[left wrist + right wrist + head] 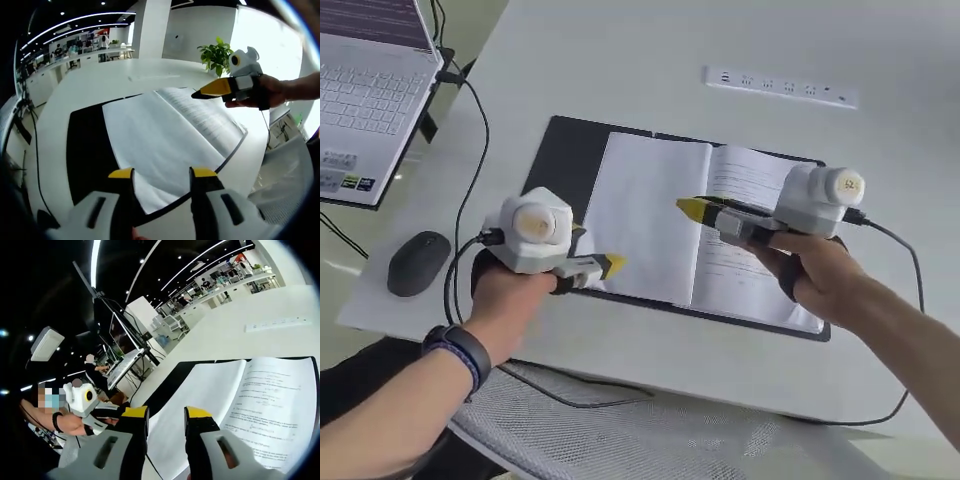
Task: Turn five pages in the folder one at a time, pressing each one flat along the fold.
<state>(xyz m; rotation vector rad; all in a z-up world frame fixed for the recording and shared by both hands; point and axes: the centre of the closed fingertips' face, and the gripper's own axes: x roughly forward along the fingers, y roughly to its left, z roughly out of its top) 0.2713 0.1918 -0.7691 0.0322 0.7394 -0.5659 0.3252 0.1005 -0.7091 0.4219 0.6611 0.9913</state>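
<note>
– Where is the folder?
– The folder [560, 150] lies open on the white table [620, 60], in the middle of the head view. Its black cover shows at the left, a blank page [640, 215] lies across the centre, and a printed page [750, 170] sits to the right of the fold.
– And the left gripper?
– The left gripper [610, 265] is at lower left, its yellow tips by the blank page's lower left corner. Its own view shows the jaws set wide apart with nothing between them. I cannot tell whether it touches the paper.
– The right one?
– The right gripper [688, 208] is right of centre, pointing left, its tip over the fold. Its jaws stand a narrow gap apart and hold nothing.
– Anything else on the table?
– A laptop [370, 90] at upper left, a mouse [418, 262] at the left edge, and a power strip [780, 87] at upper right.
</note>
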